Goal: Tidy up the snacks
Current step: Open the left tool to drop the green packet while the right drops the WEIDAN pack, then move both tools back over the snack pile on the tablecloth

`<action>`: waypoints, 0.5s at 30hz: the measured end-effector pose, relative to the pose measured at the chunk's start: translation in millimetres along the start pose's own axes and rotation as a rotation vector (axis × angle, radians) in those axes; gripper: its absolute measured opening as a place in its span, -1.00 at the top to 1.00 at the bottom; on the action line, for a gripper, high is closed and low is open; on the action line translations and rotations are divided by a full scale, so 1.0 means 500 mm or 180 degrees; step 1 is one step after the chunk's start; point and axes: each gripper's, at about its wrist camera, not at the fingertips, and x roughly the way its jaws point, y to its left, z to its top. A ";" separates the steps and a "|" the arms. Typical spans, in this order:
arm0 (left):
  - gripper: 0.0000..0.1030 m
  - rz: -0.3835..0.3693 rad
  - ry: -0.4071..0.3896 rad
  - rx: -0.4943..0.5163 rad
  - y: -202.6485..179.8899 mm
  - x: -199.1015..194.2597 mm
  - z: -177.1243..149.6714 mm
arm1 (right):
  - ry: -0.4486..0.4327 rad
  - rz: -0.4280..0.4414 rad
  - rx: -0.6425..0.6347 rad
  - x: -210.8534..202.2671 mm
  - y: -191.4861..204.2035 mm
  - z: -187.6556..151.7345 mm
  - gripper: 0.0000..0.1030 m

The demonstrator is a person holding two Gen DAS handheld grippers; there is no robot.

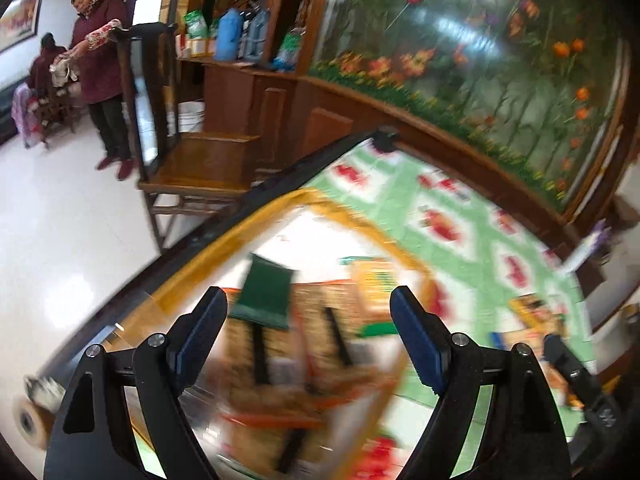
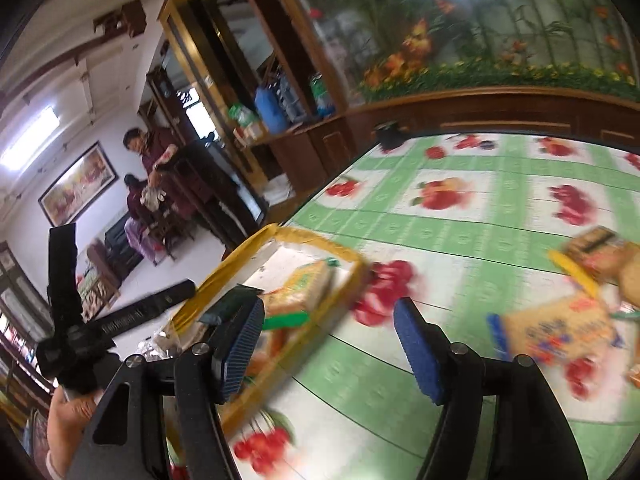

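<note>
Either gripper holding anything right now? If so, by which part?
Nothing held. Left gripper is open above the snacks in the yellow tray; right gripper is open over the tablecloth.

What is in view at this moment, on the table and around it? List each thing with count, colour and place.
tray: one, yellow rim, white floor, at the table's left edge
snack packets in the tray: several, blurred; one yellow, one dark green
snack packets on the cloth: at least two, yellow and tan, right of the tray
tablecloth: one, green and white with red fruit
wooden chair: one, brown, beside the table
people: at least two, in the background, dark red tops
left gripper: black with blue pads, open above the tray
right gripper: black with blue pads, open, nothing held
</note>
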 end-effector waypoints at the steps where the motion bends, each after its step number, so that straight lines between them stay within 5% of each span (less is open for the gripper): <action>1: -0.63 -0.0052 -0.0040 -0.0014 -0.010 -0.011 -0.006 | -0.0078 -0.0036 0.0030 -0.032 -0.019 -0.008 -0.35; 8: -0.63 -0.0549 -0.0112 0.0121 -0.114 -0.052 -0.042 | -0.0736 -0.0438 0.0185 -0.208 -0.136 -0.056 -0.40; 15: -0.63 -0.0739 0.0044 0.0457 -0.200 -0.046 -0.092 | -0.1147 -0.0568 0.0400 -0.287 -0.193 -0.073 -0.50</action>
